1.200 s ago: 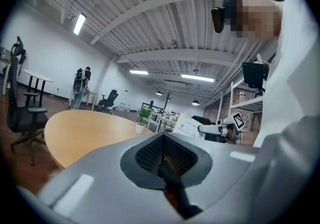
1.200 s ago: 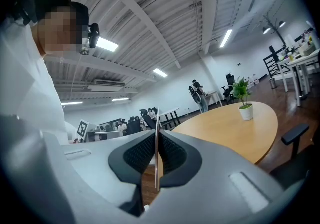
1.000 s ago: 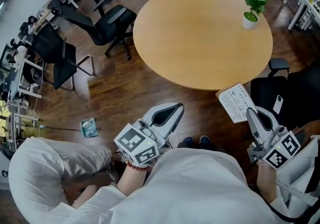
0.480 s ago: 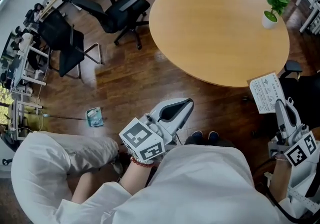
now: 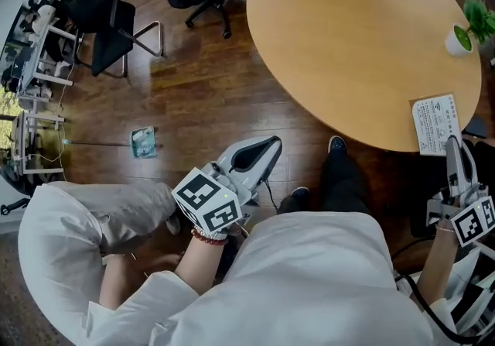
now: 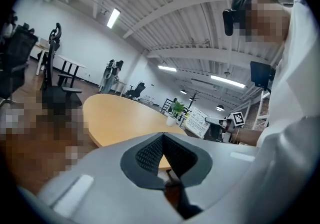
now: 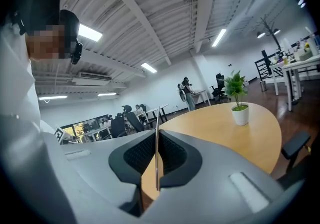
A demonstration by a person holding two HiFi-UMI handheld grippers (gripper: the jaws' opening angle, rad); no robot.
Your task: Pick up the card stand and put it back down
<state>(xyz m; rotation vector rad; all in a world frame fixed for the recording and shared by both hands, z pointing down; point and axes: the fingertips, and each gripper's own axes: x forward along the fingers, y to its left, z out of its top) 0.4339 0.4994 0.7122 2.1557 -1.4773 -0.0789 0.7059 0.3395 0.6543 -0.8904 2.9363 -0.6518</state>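
At the near edge of the table (image 5: 348,35), the right gripper (image 5: 452,149) has its jaws pinched tight on the thin card stand (image 5: 435,124), so the put-down seems in hand and calls for lowering it squarely before release, while the left gripper (image 5: 269,145) is closed on nothing.

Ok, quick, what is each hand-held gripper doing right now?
Left hand-held gripper: closed, nothing in it.
Right hand-held gripper: closed on the card stand.
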